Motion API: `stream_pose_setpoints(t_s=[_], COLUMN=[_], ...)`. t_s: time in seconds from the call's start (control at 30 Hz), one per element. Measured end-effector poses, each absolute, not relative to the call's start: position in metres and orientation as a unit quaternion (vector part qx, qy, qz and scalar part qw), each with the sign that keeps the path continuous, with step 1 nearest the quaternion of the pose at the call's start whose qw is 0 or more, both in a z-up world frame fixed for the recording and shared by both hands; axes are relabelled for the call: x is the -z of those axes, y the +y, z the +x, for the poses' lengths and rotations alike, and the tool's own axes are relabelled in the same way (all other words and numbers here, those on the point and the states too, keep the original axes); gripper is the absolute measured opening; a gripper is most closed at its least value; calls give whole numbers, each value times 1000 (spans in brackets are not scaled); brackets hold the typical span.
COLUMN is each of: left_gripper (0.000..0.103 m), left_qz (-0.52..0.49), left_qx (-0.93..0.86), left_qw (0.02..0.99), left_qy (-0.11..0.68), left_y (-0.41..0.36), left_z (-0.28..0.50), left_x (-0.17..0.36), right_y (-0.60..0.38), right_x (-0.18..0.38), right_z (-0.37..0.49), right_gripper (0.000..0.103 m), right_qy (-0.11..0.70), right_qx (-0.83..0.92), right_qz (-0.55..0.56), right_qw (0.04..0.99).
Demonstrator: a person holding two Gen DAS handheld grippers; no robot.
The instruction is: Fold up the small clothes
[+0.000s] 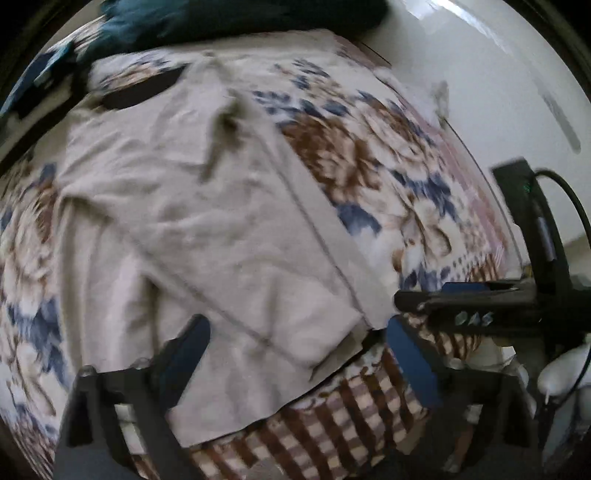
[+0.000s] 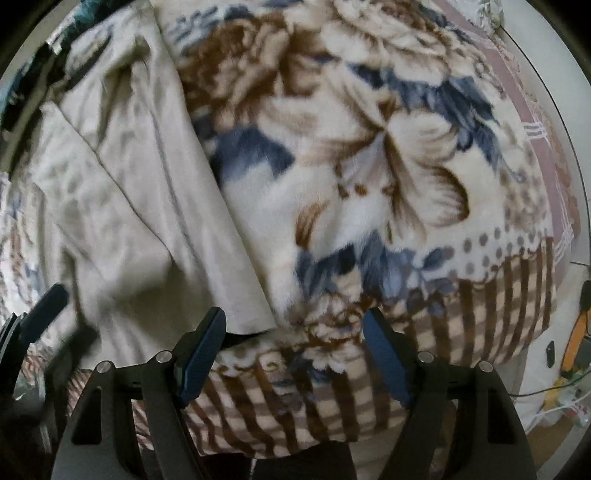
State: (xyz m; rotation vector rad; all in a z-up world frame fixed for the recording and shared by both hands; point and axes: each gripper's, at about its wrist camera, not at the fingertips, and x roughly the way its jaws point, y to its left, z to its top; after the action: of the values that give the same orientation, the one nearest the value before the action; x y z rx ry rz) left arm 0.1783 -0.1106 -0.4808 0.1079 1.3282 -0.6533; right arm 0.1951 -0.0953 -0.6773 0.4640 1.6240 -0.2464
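Observation:
A beige garment [image 1: 207,221] lies spread on a floral blanket [image 1: 369,147], its hem at the near edge. My left gripper [image 1: 299,343] is open, its fingers straddling the garment's near hem, holding nothing. The right gripper's fingers [image 1: 443,295] show at the right in the left wrist view, beside the garment's near right corner. In the right wrist view the garment [image 2: 122,206] fills the left side. My right gripper [image 2: 295,339] is open and empty over the blanket's edge, its left finger [image 2: 203,343] next to the garment's corner. The left gripper's finger [image 2: 44,306] shows at the far left.
The blanket [image 2: 369,166] has a brown checked border [image 2: 480,314] hanging over the bed's front edge. A dark teal cloth [image 1: 184,22] lies at the far end. A white floor [image 1: 498,92] lies to the right, with cables and an orange object [image 2: 572,339].

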Motion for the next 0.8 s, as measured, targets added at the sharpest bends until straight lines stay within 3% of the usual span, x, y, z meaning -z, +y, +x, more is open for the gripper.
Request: stream_pose_setpoints(t_s=[0.1, 0.27, 0.3, 0.37, 0.4, 0.43, 0.6, 0.67, 0.73, 0.8], left_gripper=[98, 98, 98, 98, 98, 98, 98, 98, 98, 98], left_qz=[33, 3, -1, -9, -12, -14, -41, -53, -68, -84], left_qx=[233, 92, 73, 34, 23, 16, 0, -4, -9, -11], left_qw=[762, 769, 768, 761, 759, 757, 740, 734, 729, 723], left_qy=[604, 633, 637, 648, 651, 653, 671, 677, 681, 685], left_y=[-85, -11, -1, 20, 27, 33, 52, 59, 66, 73], left_z=[188, 213, 214, 216, 216, 215, 199, 191, 181, 173], left_x=[470, 503, 510, 524, 529, 532, 544, 547, 551, 556], right_y=[-101, -93, -89, -80, -75, -75, -111, -129, -151, -191], right_x=[654, 655, 660, 671, 677, 678, 661, 655, 647, 631], right_z=[209, 233, 236, 241, 238, 236, 215, 210, 206, 196], right_gripper=[78, 78, 73, 47, 8, 2, 2, 6, 41, 51], right_qy=[687, 677, 682, 700, 708, 715, 710, 718, 725, 711], right_qx=[93, 2, -6, -16, -19, -9, 18, -10, -9, 16], right_qz=[236, 278, 275, 245, 231, 203, 168, 182, 181, 202], right_qw=[681, 681, 678, 670, 668, 669, 684, 672, 665, 674])
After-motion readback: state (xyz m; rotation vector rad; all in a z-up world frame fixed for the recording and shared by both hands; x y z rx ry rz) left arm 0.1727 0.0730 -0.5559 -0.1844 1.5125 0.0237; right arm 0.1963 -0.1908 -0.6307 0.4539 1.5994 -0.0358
